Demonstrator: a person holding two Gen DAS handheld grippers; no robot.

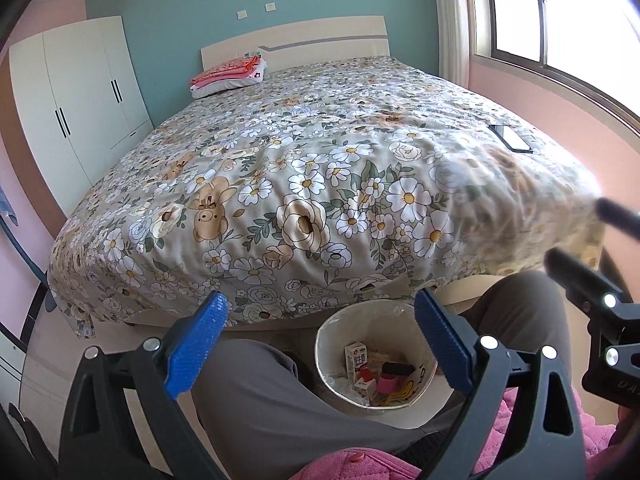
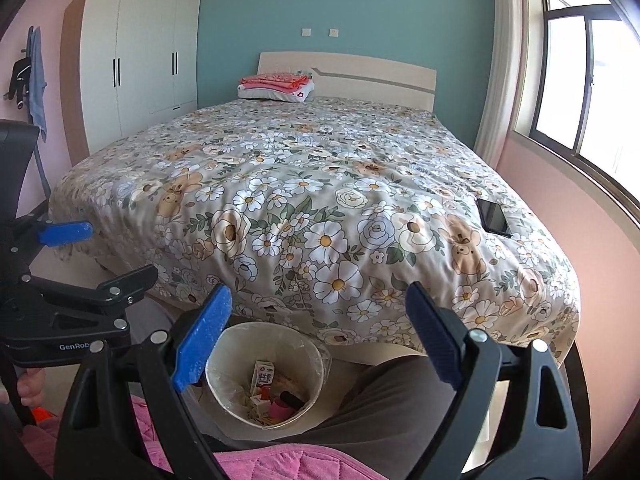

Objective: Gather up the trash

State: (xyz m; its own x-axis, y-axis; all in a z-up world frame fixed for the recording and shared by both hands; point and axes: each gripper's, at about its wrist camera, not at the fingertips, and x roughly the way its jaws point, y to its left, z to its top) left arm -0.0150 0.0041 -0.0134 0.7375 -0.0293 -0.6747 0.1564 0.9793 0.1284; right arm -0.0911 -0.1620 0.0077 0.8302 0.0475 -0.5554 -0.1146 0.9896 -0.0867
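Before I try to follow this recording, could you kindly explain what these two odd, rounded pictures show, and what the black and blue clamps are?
The clamps are hand-held grippers: a person holds one in each hand, and a wide-angle camera on each looks forward along its two fingers. One picture comes from the left gripper, the other from the right gripper. Both stand open and hold nothing.

Ahead is a bed with a floral cover. On it lie a dark phone near the window side and folded pink cloth on a pillow by the headboard. On the floor at the foot of the bed, between the person's knees, stands a waste bin that already holds a small milk carton and other scraps.
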